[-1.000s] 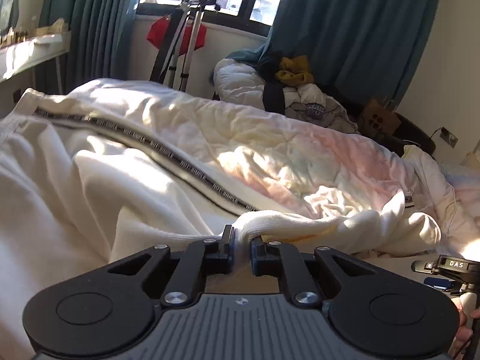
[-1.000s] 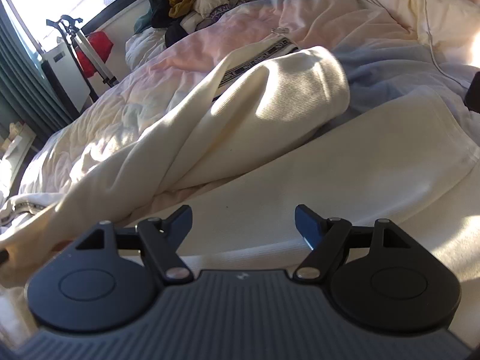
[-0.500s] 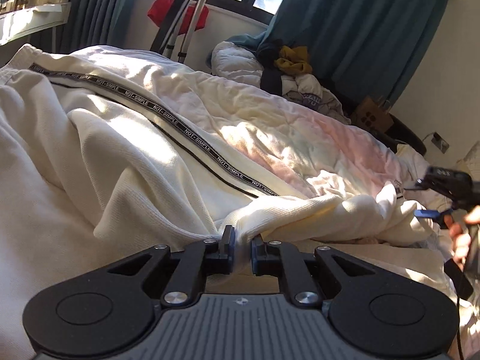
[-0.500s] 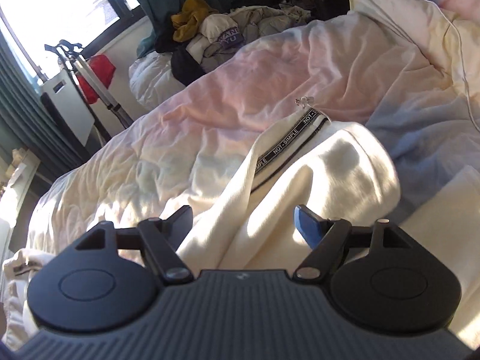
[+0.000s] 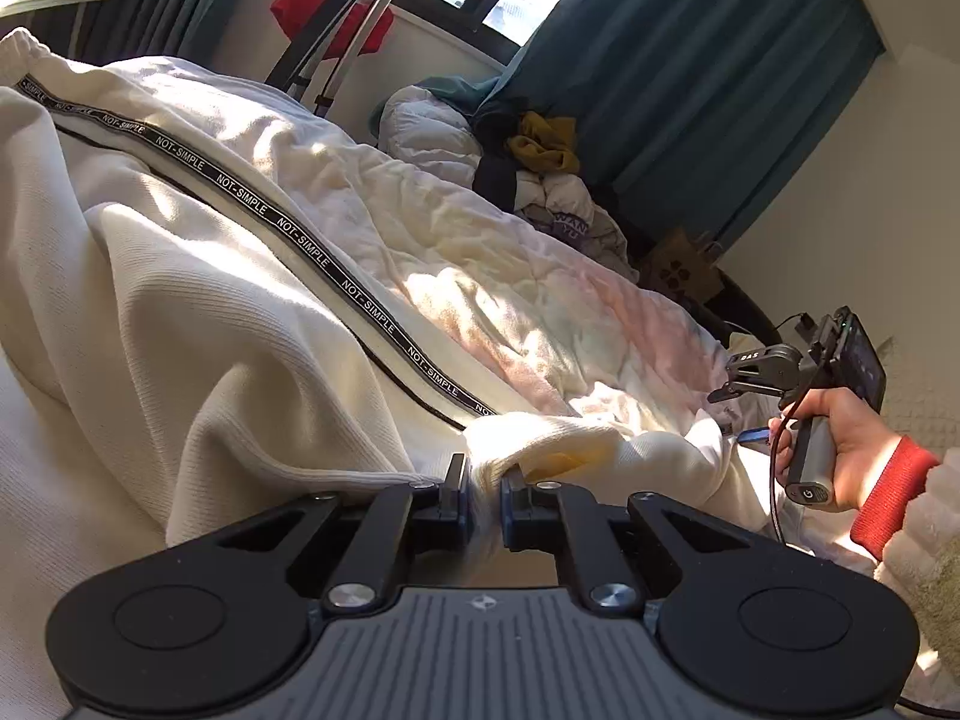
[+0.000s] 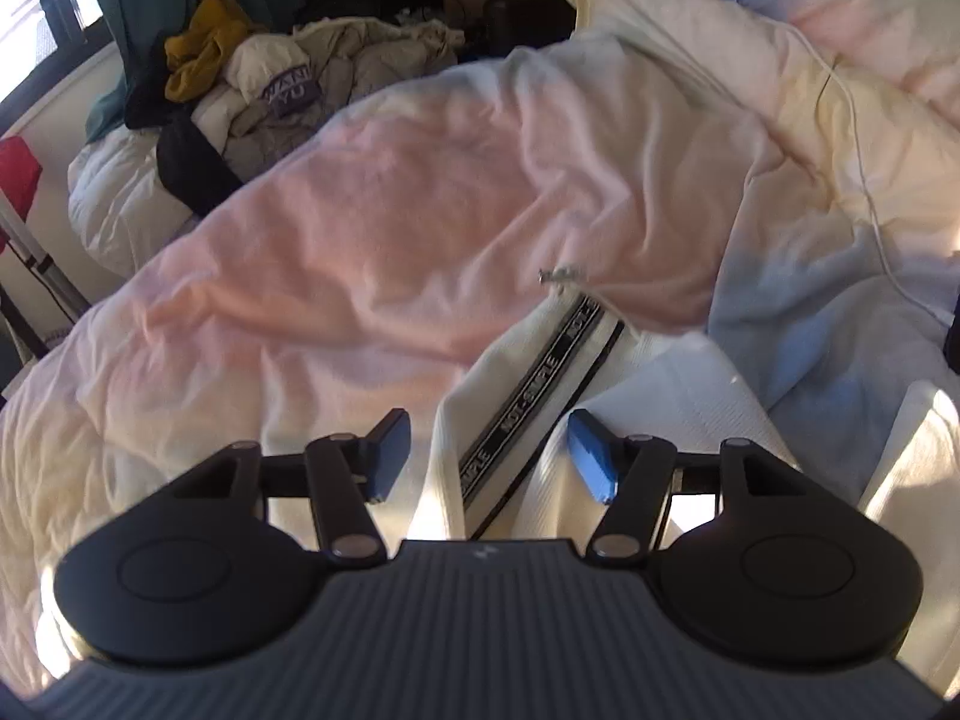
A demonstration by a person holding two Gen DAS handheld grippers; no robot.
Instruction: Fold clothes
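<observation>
Right gripper [image 6: 489, 453] jaws wide, straddling the cream garment [image 6: 600, 456] end; taped stripe [image 6: 534, 396] runs 7-to-1 o'clock between them. Left gripper [image 5: 483, 495] pinches a fold. Right is nearer; needs closing.

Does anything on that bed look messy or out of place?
Yes. The cream garment lies bunched and twisted across the rumpled duvet, its lettered stripe slanting askew. Beyond the bed, a heap of clothes sits unfolded by the curtain.
</observation>
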